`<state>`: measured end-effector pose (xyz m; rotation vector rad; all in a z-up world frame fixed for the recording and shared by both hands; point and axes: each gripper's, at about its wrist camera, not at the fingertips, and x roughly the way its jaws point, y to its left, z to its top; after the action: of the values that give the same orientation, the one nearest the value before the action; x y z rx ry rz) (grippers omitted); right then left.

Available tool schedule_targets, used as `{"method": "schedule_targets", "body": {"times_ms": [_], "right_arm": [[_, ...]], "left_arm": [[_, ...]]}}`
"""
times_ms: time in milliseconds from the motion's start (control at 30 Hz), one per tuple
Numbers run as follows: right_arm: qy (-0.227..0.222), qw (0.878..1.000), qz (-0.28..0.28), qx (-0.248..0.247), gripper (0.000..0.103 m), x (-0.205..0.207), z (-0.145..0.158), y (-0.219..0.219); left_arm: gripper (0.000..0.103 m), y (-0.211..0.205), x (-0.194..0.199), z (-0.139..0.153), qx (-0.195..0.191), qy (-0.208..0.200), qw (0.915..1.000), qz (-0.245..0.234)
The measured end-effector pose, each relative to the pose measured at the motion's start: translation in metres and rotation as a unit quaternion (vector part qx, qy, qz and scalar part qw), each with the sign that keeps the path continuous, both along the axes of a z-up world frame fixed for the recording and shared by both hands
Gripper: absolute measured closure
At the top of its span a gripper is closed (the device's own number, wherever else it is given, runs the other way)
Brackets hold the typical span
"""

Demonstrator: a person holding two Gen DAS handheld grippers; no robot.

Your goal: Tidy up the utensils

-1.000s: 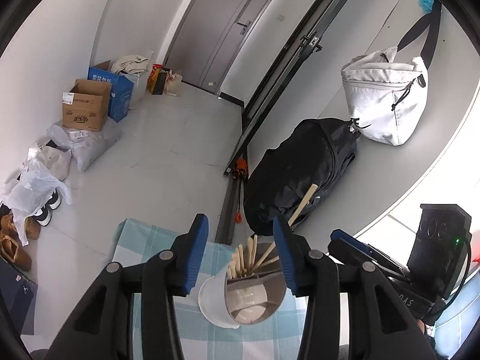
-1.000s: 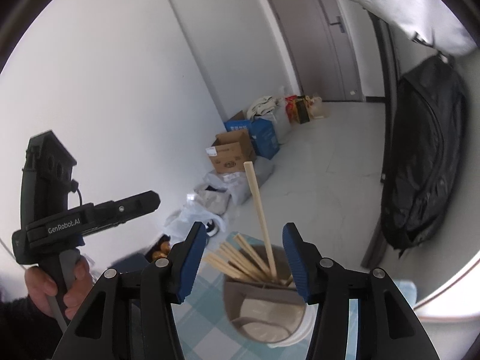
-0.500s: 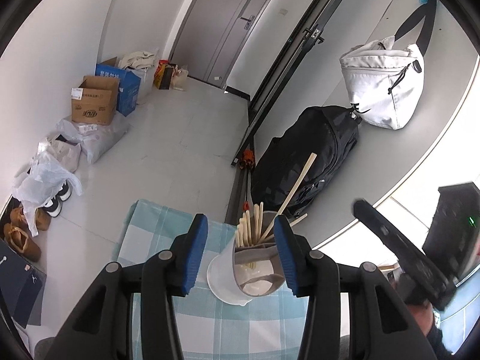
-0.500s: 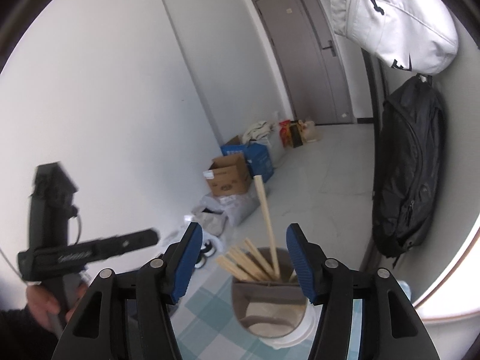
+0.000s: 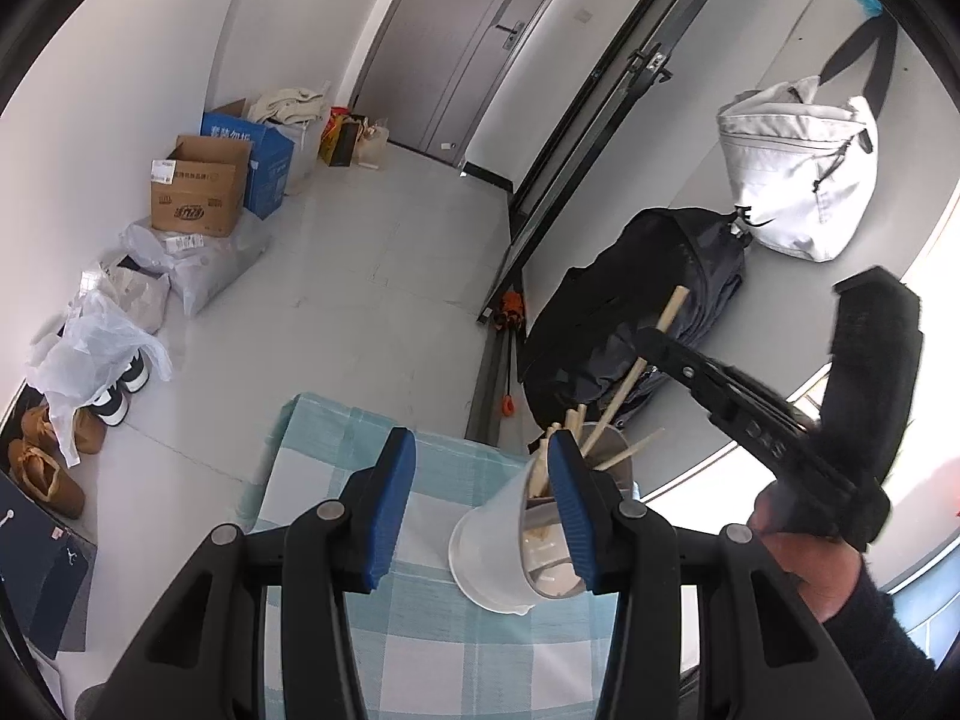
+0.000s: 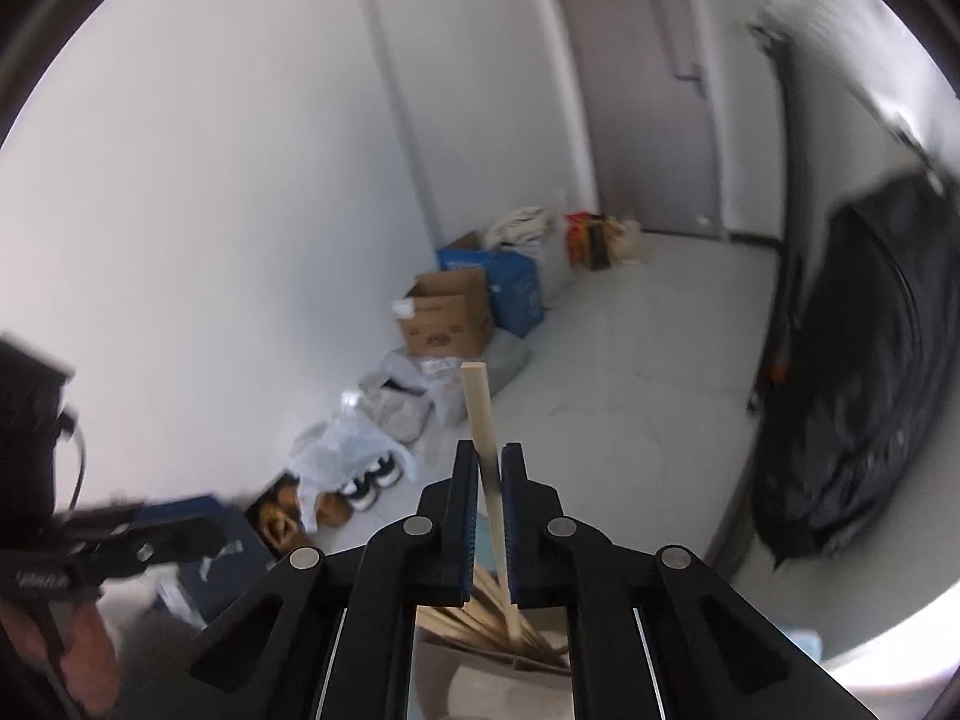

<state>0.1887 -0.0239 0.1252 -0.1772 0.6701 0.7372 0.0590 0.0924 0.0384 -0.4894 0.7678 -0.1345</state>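
Observation:
A white cup (image 5: pixel 492 546) with a grey insert stands on the blue checked tablecloth (image 5: pixel 336 450) and holds several wooden chopsticks (image 5: pixel 573 423). One longer wooden stick (image 5: pixel 666 318) rises out of it at a slant. My right gripper (image 6: pixel 489 468) is shut on that stick (image 6: pixel 480 414), which passes between the blue pads; it shows in the left wrist view as the right gripper (image 5: pixel 648 342) reaching in from the right. My left gripper (image 5: pixel 480 480) stands open above the cloth, its right finger in front of the cup, gripping nothing.
A black backpack (image 5: pixel 630 300) leans on the wall behind the table, with a white bag (image 5: pixel 792 180) hanging above it. Cardboard boxes (image 5: pixel 198 192), plastic bags (image 5: pixel 90 348) and shoes line the floor at the left wall. A grey door (image 5: pixel 456 42) is at the far end.
The right gripper's jaws have closed on the long stick; they stood wide apart around it before. In the left wrist view the cup has slid right, behind the right finger.

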Motion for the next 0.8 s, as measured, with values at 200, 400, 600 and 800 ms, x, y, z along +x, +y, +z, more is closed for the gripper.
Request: {"method": "schedule_targets", "body": {"times_ms": [200,400,600,800], "right_arm": [[-0.041,0.992,0.077,-0.086,0.098,-0.025,-0.005,0.024],[-0.011,0.990,0.083,-0.114,0.098,-0.024,-0.040,0.025],[0.022,0.993,0.075,-0.092,0.095,-0.024,-0.058,0.016],[0.014,0.998,0.041,-0.035,0.061,-0.045,-0.038,-0.009]], "left_arm": [[0.063,0.007,0.007,-0.011,-0.013,0.011,0.9999,0.000],[0.063,0.007,0.009,-0.018,-0.023,0.024,0.9994,-0.006],[0.063,0.006,0.005,-0.019,-0.017,0.029,0.9994,-0.009],[0.063,0.005,0.001,-0.010,-0.017,0.024,0.9996,-0.005]]}}
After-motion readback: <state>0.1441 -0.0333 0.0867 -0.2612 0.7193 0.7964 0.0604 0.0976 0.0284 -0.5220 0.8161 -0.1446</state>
